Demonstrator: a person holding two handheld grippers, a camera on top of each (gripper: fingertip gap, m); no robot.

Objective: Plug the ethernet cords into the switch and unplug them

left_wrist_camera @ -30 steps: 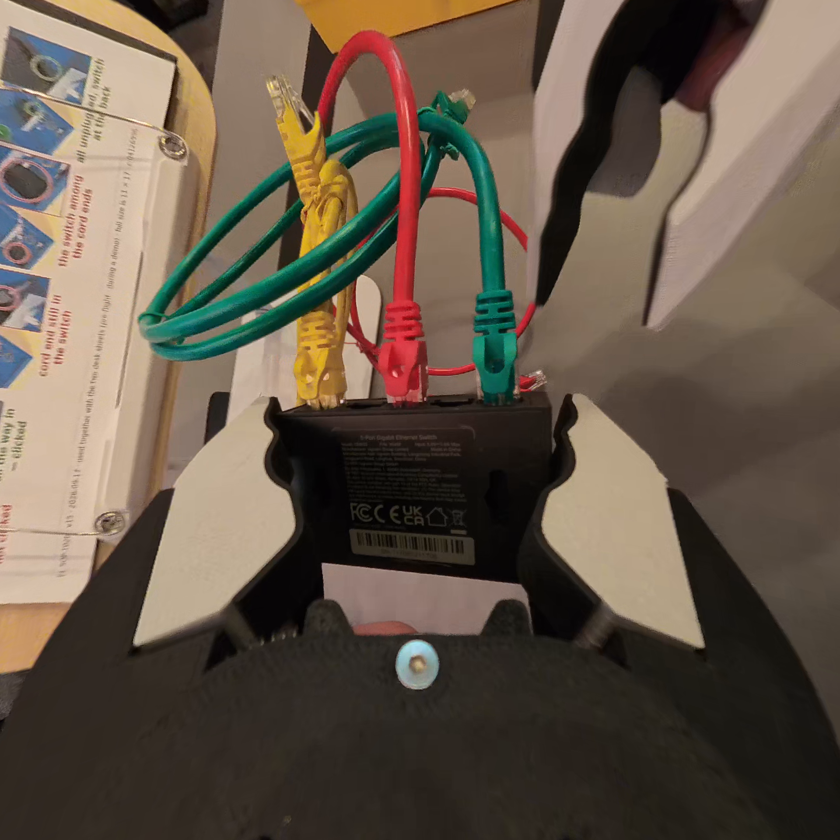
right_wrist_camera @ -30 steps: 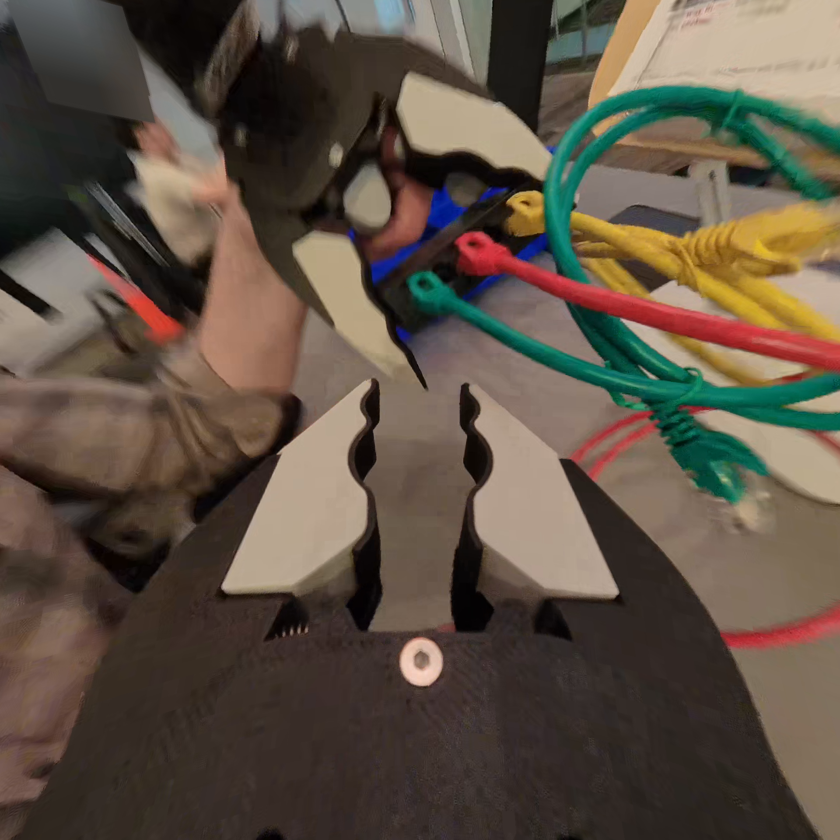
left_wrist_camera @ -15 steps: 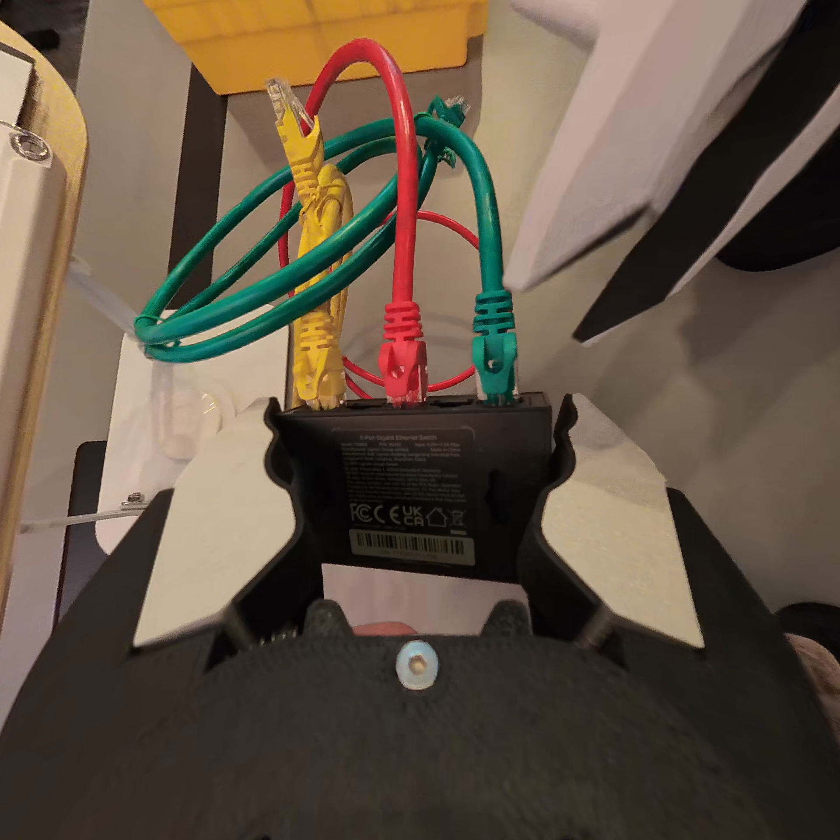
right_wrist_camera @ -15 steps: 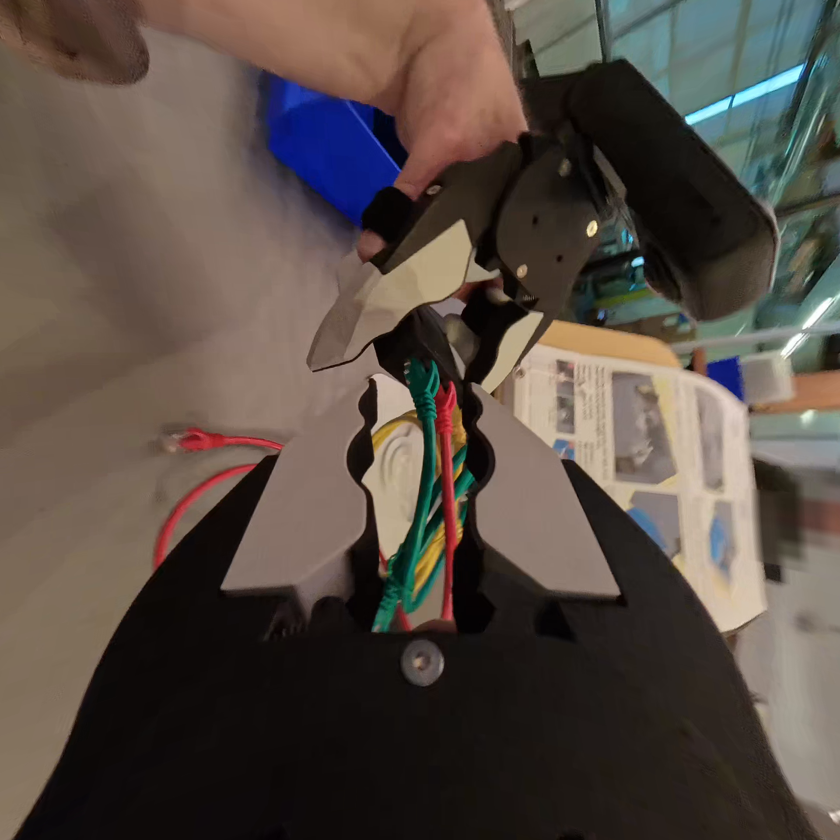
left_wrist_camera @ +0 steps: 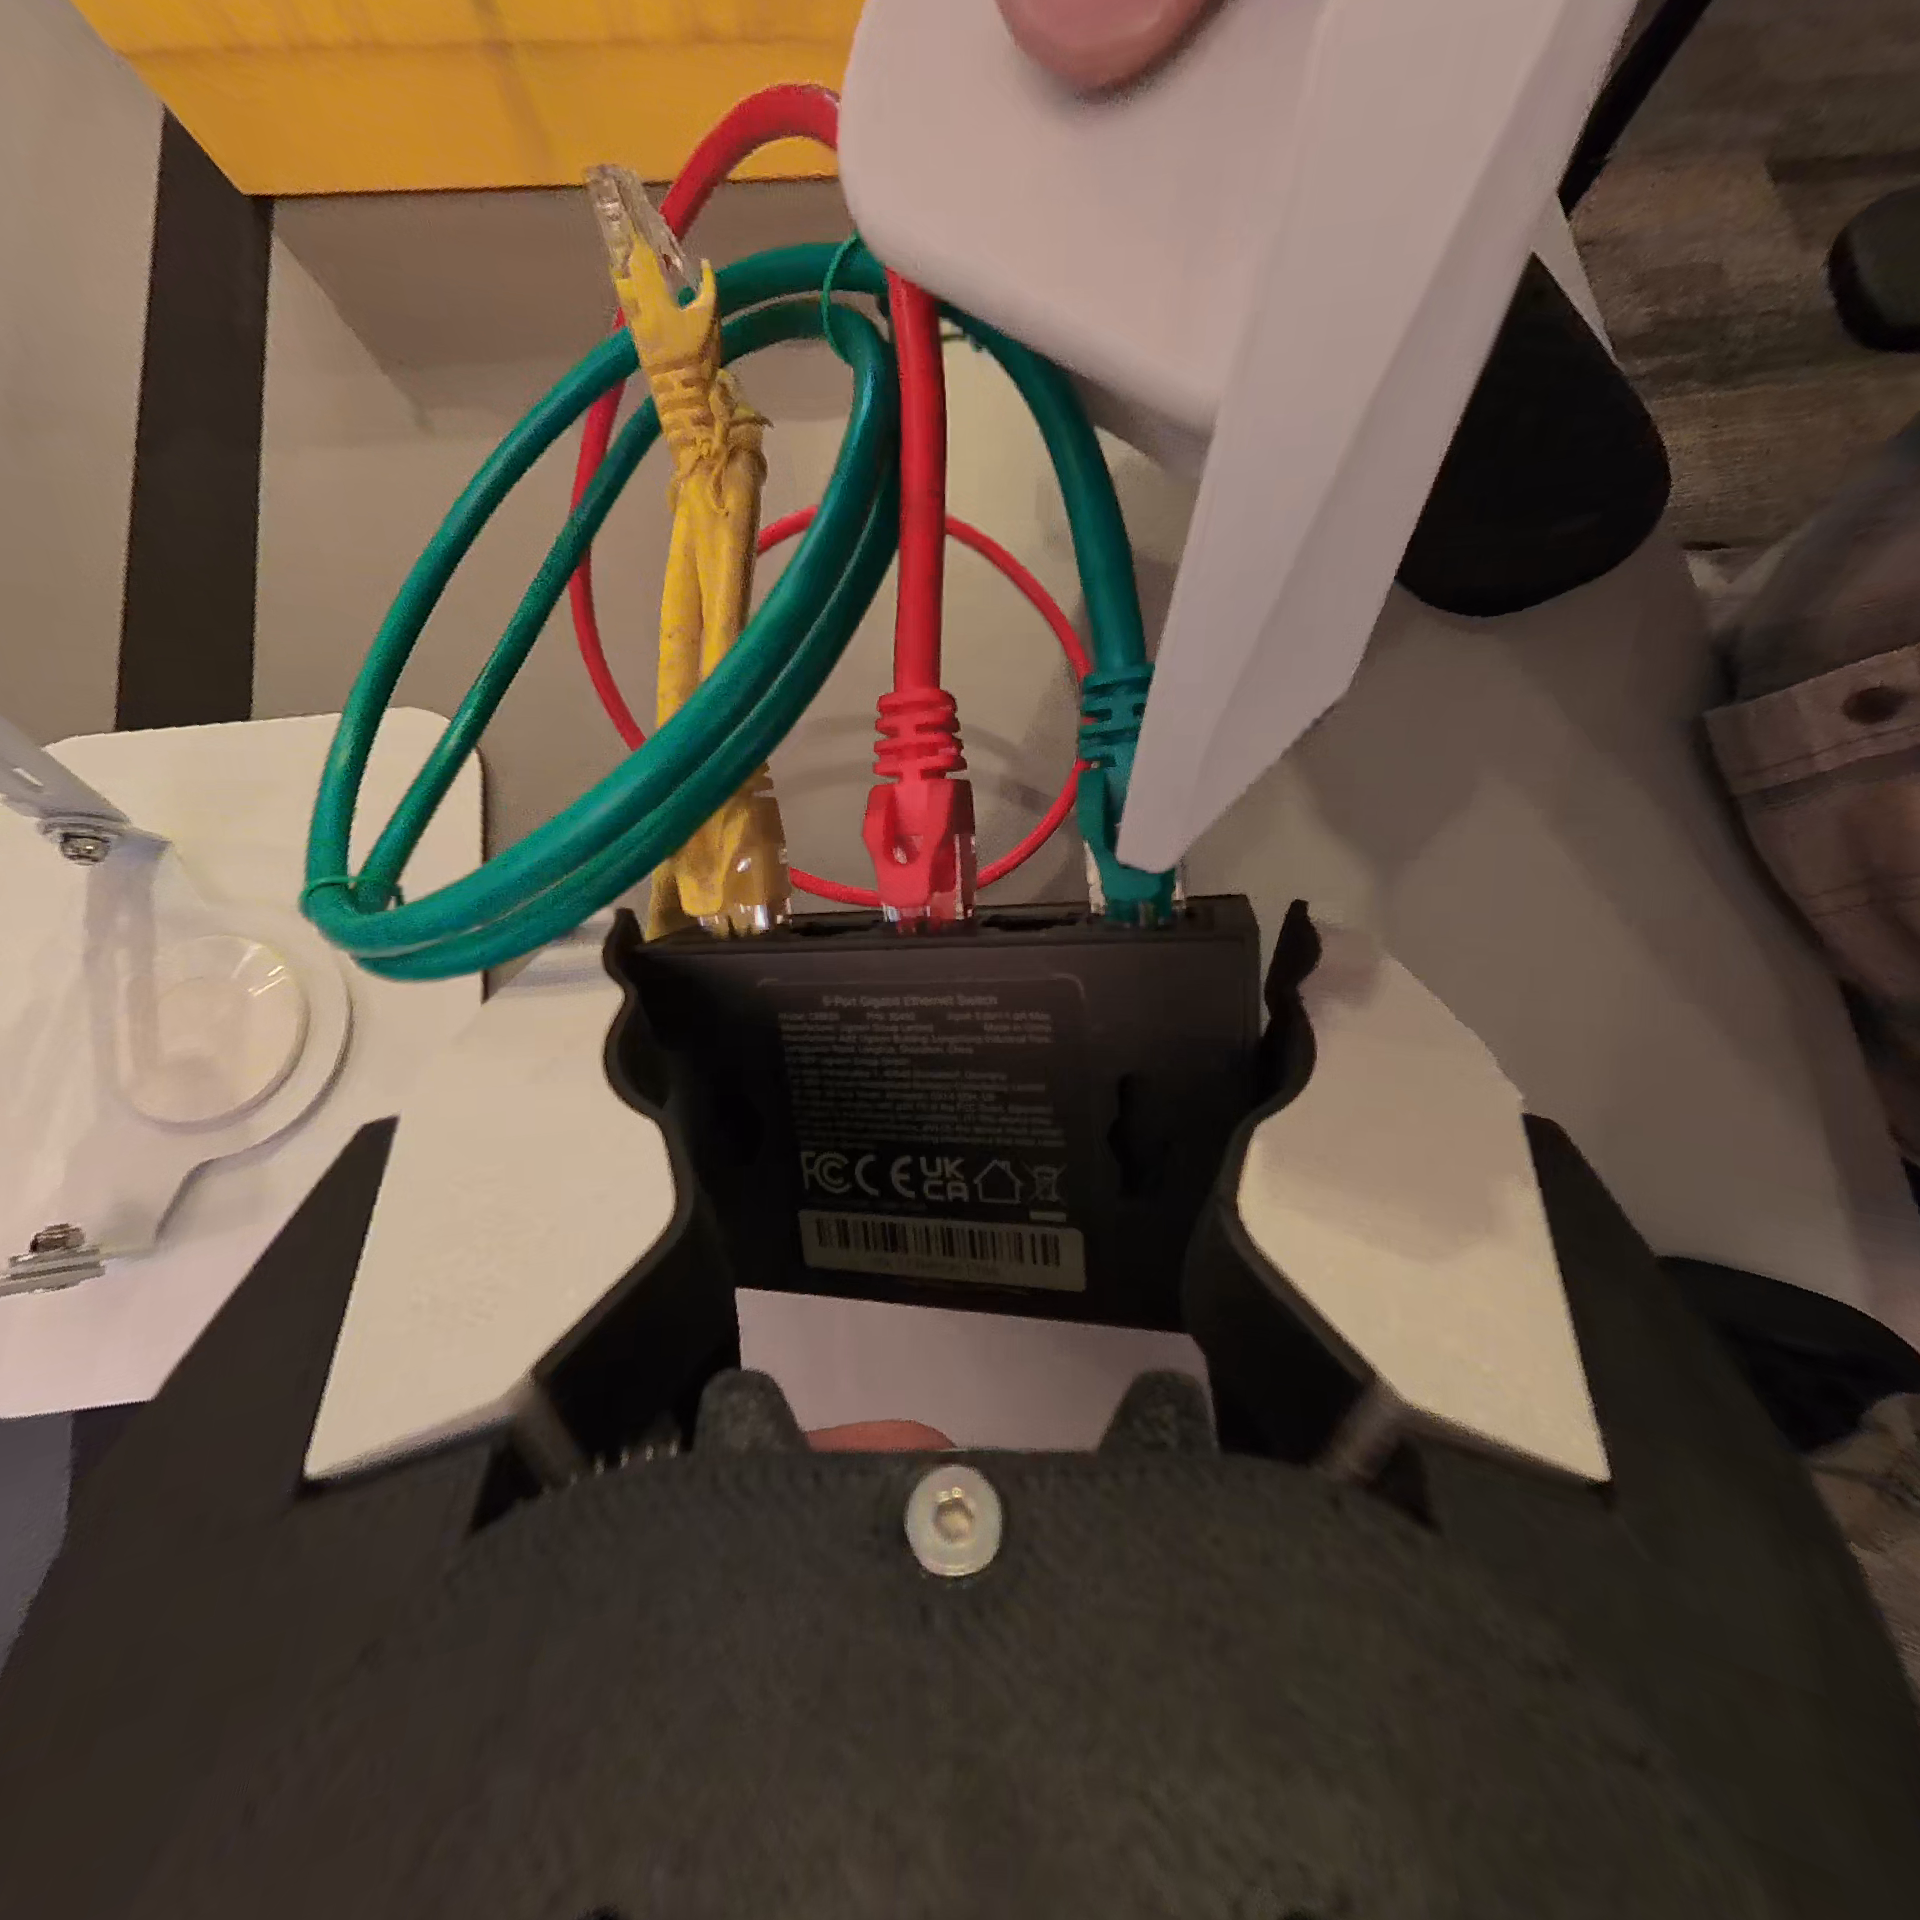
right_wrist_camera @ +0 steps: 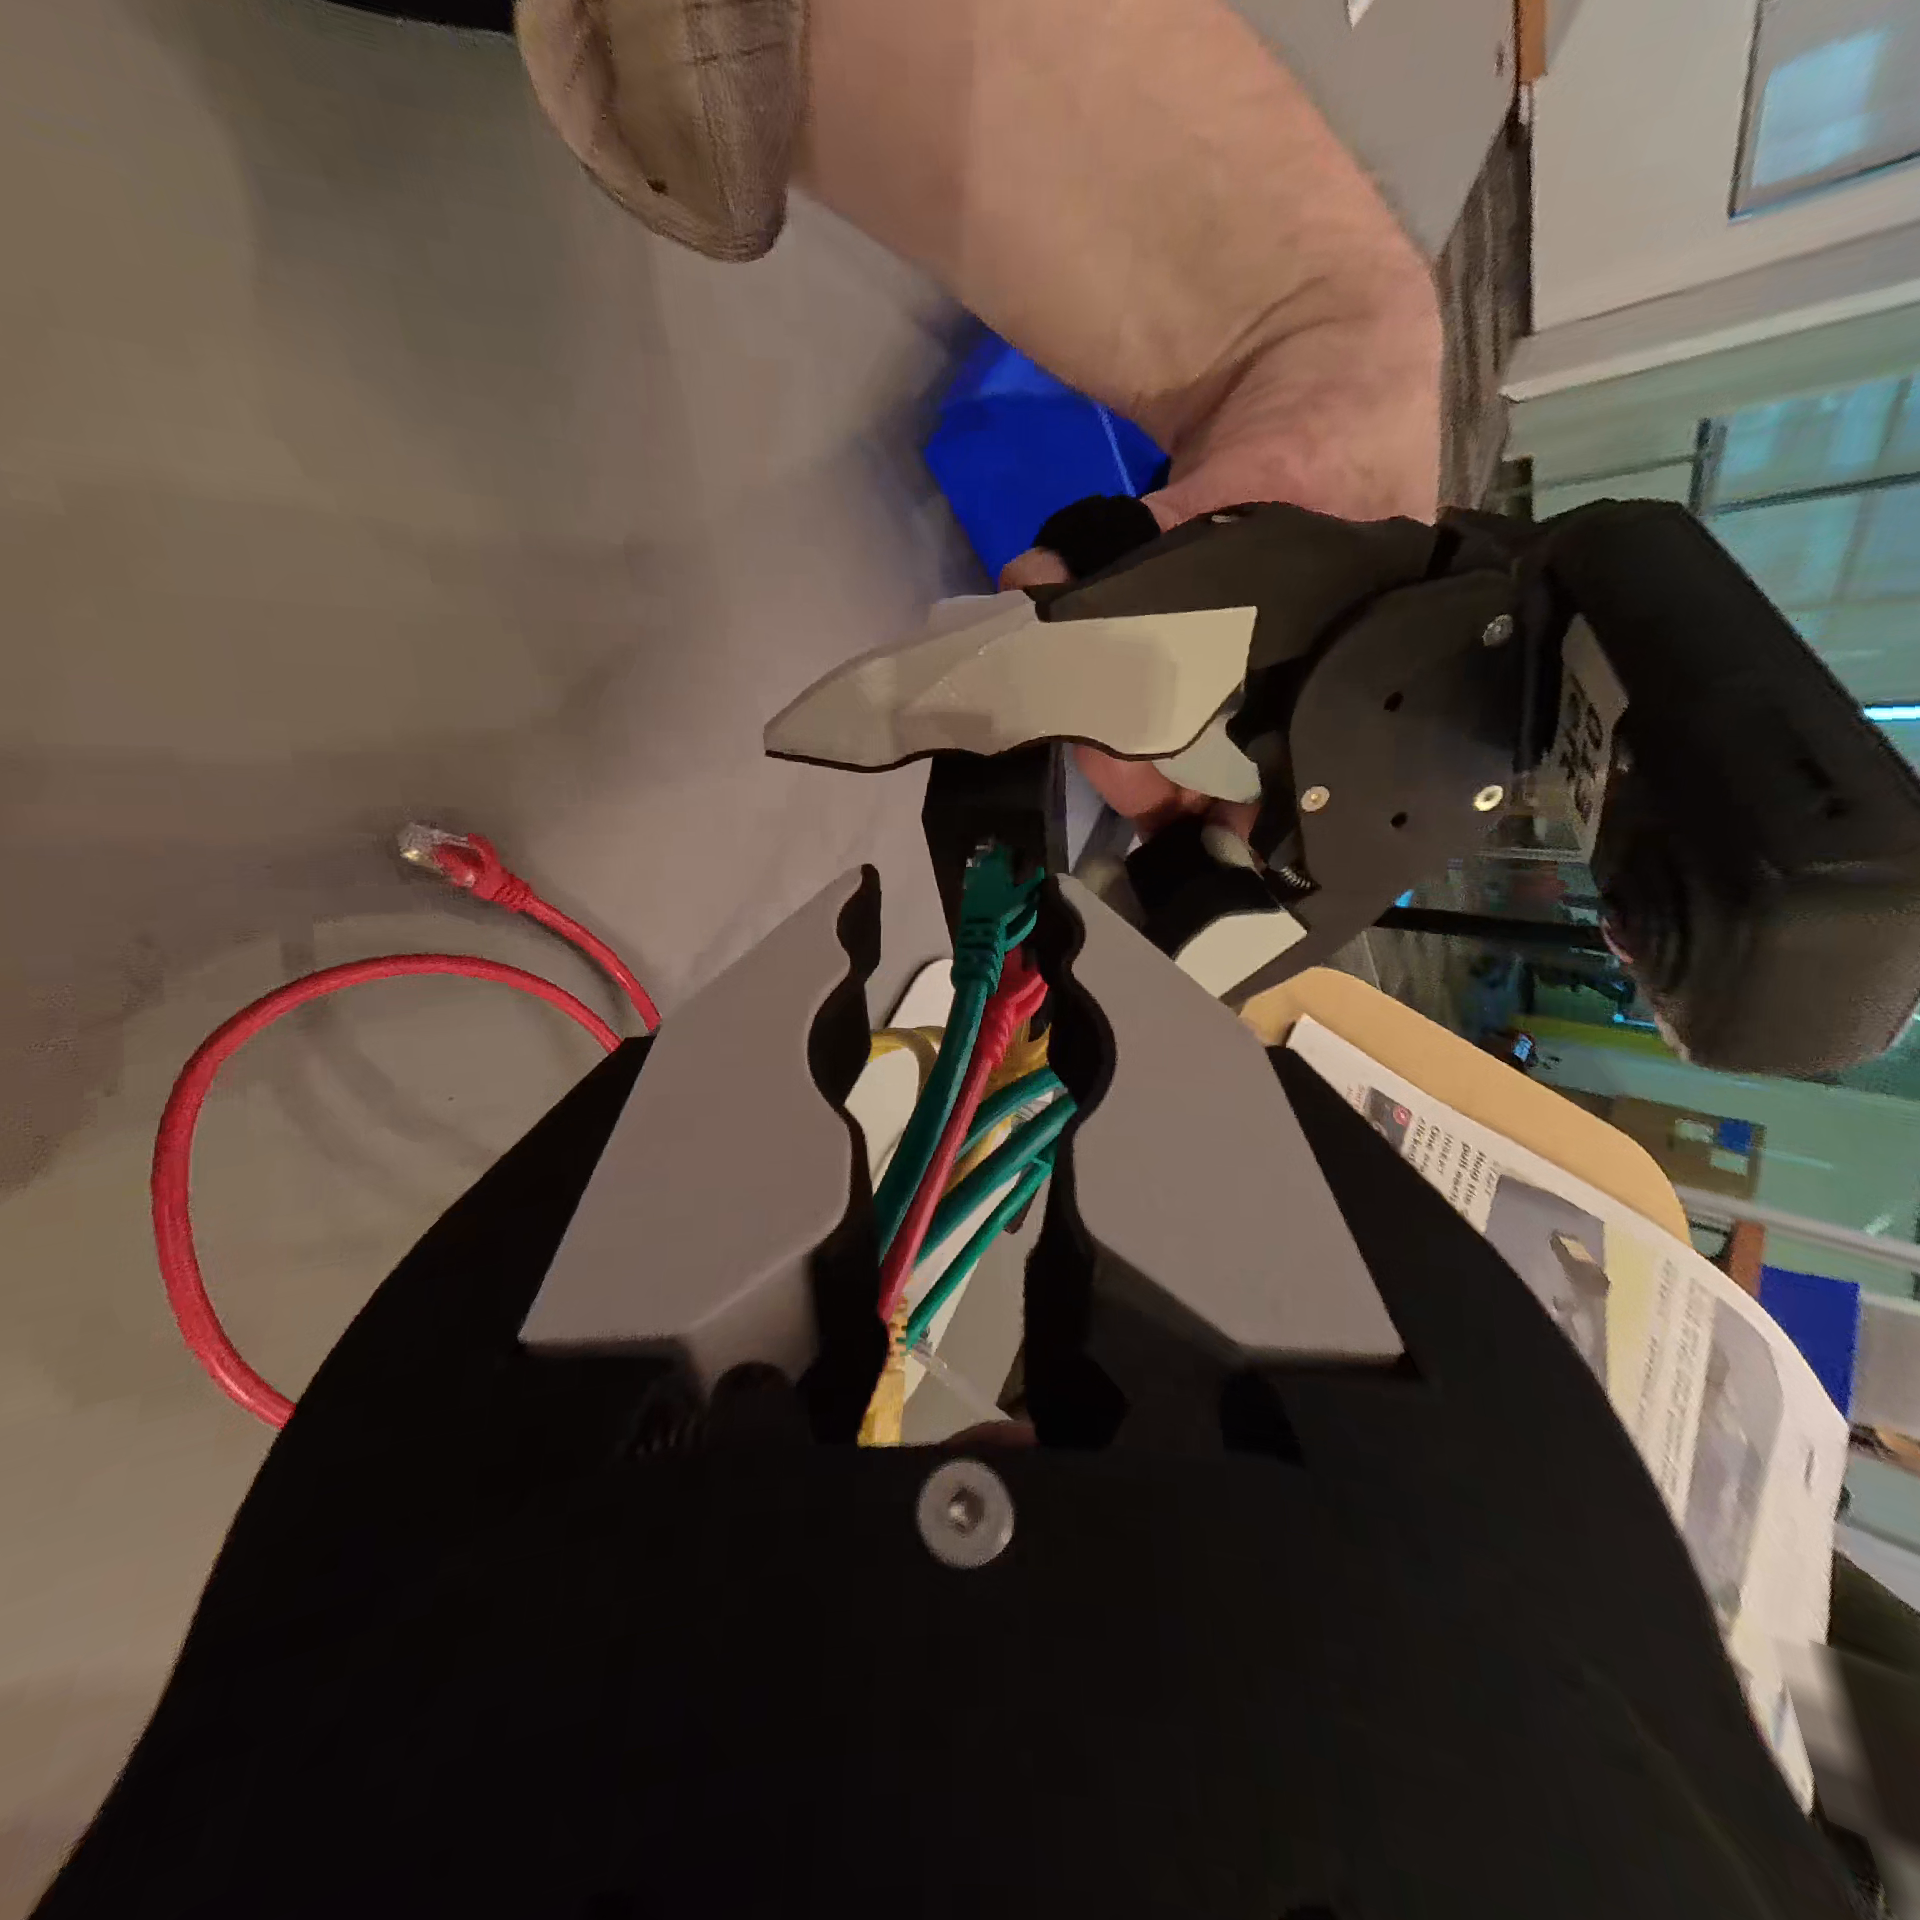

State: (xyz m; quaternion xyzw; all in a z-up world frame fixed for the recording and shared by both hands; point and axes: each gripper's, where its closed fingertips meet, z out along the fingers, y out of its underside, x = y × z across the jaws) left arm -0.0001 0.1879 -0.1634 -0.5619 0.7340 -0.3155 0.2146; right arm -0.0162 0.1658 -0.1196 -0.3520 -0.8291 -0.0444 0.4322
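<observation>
Table: pale grey top under everything; a printed sheet lies on a wooden board at one side.
Left gripper: clenched on the black switch, holding it up off the table, label side facing the camera.
Right gripper: jaws parted, set around the green cord just behind its plug; not squeezing it as far as I can see.
Switch ports: yellow cord, red cord and green cord all plugged in side by side.
Loose ends: the red cord's other plug rests on the table; the yellow one's sticks up free.
</observation>
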